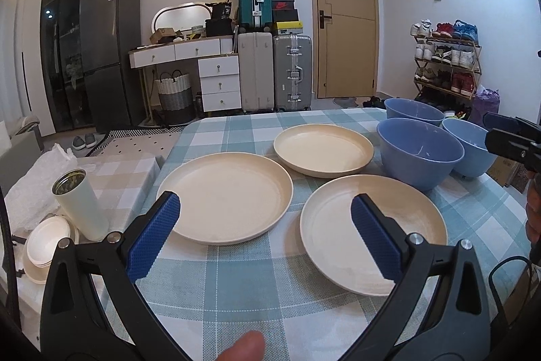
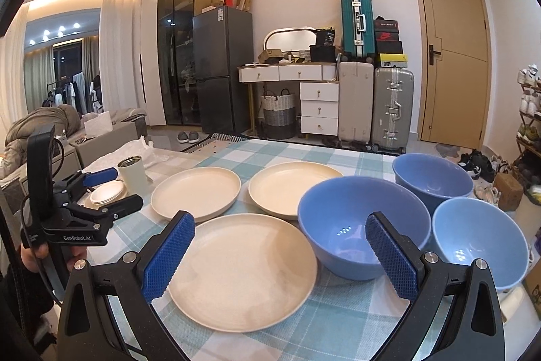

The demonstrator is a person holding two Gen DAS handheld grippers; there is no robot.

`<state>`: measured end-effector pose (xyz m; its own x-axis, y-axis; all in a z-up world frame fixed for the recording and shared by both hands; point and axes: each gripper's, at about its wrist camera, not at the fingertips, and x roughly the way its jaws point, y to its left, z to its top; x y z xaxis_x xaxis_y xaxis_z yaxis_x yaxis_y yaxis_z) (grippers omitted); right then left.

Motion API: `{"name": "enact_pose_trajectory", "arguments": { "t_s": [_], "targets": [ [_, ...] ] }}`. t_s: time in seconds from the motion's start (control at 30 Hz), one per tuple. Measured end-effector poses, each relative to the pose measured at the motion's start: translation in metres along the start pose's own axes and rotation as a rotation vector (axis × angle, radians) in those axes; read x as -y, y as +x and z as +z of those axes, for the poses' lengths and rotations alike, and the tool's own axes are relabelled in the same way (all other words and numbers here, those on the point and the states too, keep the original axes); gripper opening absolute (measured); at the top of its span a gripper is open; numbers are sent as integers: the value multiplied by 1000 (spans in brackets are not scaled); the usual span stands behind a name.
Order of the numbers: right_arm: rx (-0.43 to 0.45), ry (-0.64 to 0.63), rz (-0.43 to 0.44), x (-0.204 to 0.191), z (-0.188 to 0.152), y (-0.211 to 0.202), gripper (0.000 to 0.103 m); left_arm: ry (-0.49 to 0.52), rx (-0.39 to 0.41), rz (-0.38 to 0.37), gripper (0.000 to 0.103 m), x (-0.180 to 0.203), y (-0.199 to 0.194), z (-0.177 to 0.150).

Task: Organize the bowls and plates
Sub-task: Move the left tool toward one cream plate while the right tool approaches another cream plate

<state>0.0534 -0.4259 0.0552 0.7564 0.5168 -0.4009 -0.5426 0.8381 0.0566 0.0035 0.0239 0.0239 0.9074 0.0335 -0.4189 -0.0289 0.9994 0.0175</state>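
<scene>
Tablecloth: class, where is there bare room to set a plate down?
Bare checked tablecloth lies along the near edge, before the two near plates, and beyond the far plate. The three bowls crowd the right side.

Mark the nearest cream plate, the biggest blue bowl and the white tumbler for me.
nearest cream plate (image 2: 243,273), right wrist view, on its flat centre.
biggest blue bowl (image 2: 355,219), right wrist view, on its inner wall.
white tumbler (image 1: 83,208), left wrist view, on its side wall.
</scene>
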Motion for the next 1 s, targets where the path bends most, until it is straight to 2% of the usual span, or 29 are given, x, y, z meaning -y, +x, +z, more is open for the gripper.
{"name": "enact_pose_trajectory", "arguments": {
  "t_s": [0.43, 0.7, 0.87, 1.0],
  "targets": [
    [-49, -32, 57, -18, 30, 21, 103, -65, -76, 34, 101, -24, 20, 3],
    [-80, -22, 92, -28, 44, 40, 103, -74, -138, 27, 101, -38, 33, 6],
    [-106, -19, 83, -31, 48, 54, 103, -89, -157, 2, 101, -46, 40, 6],
    [-133, -6, 95, -33, 52, 68, 103, -95, -169, 18, 101, -52, 45, 9]
  ]
}}
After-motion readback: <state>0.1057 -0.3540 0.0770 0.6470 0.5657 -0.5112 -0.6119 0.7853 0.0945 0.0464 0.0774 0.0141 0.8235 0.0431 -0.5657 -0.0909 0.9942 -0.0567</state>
